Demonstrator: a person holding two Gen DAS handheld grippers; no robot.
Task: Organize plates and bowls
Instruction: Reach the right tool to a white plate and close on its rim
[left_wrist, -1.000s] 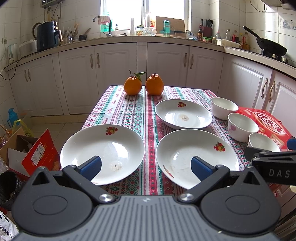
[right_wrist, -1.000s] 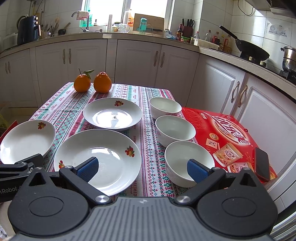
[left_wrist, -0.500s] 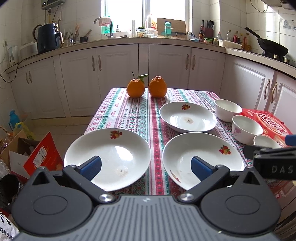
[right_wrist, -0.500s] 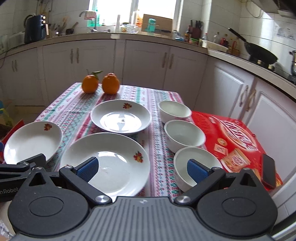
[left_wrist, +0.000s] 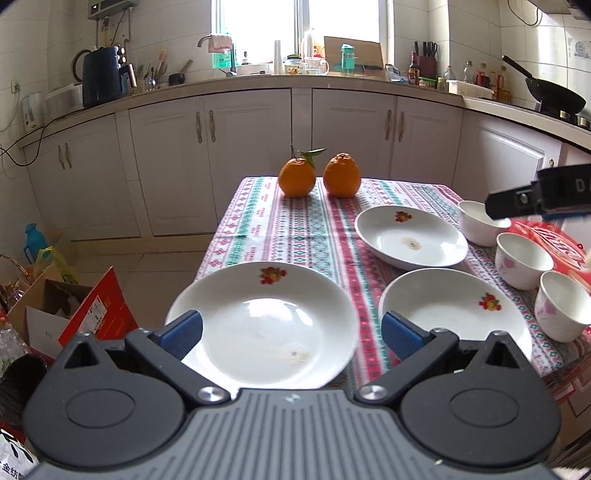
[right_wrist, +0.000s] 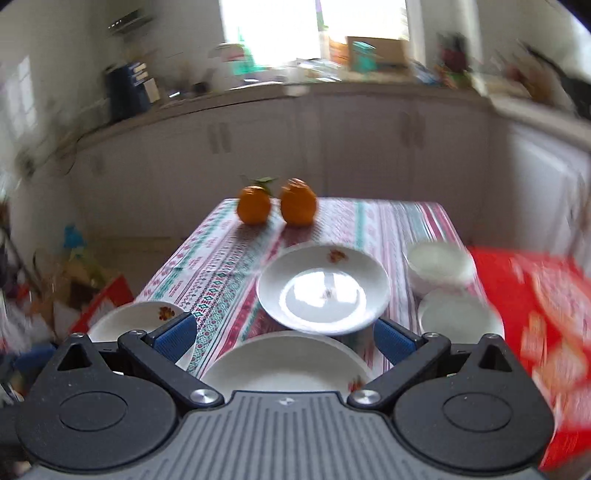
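Three white plates with fruit prints lie on the patterned tablecloth: a near-left plate, a near-right plate and a far plate. Three white bowls stand in a row at the right: far, middle and near. My left gripper is open, low over the near-left plate's front rim. My right gripper is open above the near-right plate, facing the far plate. Part of the right gripper shows at the right edge of the left wrist view.
Two oranges sit at the table's far end. A red box lies right of the bowls. Cardboard boxes and clutter stand on the floor at the left. White cabinets and a crowded counter run behind. The right wrist view is blurred.
The left gripper has moved left, centring on the near-left plate. The right gripper has risen and swung left, from over the near bowl to over the near-right plate. Both stay open.
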